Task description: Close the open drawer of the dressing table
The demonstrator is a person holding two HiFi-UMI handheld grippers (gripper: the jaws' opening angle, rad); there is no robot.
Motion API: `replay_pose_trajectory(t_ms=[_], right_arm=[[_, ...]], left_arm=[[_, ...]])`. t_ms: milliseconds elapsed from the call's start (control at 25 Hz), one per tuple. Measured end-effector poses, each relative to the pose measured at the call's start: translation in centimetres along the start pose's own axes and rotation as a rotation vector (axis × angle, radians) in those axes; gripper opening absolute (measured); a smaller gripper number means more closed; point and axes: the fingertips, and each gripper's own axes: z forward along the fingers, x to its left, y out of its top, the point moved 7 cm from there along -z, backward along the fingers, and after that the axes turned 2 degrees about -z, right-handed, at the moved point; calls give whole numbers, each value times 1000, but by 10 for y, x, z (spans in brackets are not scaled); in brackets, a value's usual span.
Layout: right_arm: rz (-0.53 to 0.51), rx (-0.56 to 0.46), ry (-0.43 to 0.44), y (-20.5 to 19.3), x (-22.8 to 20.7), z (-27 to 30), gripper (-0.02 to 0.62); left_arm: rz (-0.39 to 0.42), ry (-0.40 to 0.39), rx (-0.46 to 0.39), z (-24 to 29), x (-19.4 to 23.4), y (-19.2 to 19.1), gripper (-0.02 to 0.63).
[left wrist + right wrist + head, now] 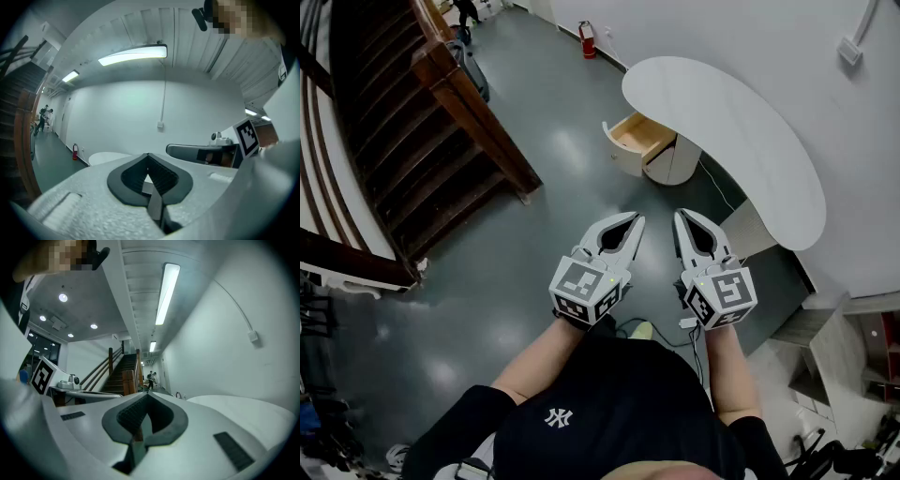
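Note:
The white dressing table (741, 122) stands against the wall at the upper right. Its drawer (639, 137) is pulled out toward the left and shows a bare wooden inside. My left gripper (637, 218) and right gripper (680, 215) are held level, side by side, over the floor well short of the drawer. Both are shut with nothing between their jaws. The left gripper view looks past its joined tips (148, 155) to the tabletop (107, 158). The tabletop (243, 409) also lies at the right in the right gripper view, beside that gripper's joined tips (147, 394).
A dark wooden staircase (422, 141) with a heavy newel post fills the left. Against the far wall stands a red fire extinguisher (587, 39). A cable (712, 183) runs down by the table's base. Grey floor separates me from the drawer.

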Motion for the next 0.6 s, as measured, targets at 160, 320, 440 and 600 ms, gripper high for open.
replay_pose_trajectory(t_ms=[160,320,440,600], right_arm=[[-3,0,4,1,-2,-6,14],[-5,-4,8,3,-3,-10,14],[9,-6,27,2,-4,-14,15],[40,-18,52,3,-6,-16,15]], left_arm=[[-1,2,-3,1,-8,0,9],[-1,6,-4,0,-12,0,9],[0,8,-2,1,-16,-2,9],[7,20,10,2,-17,-4,11]])
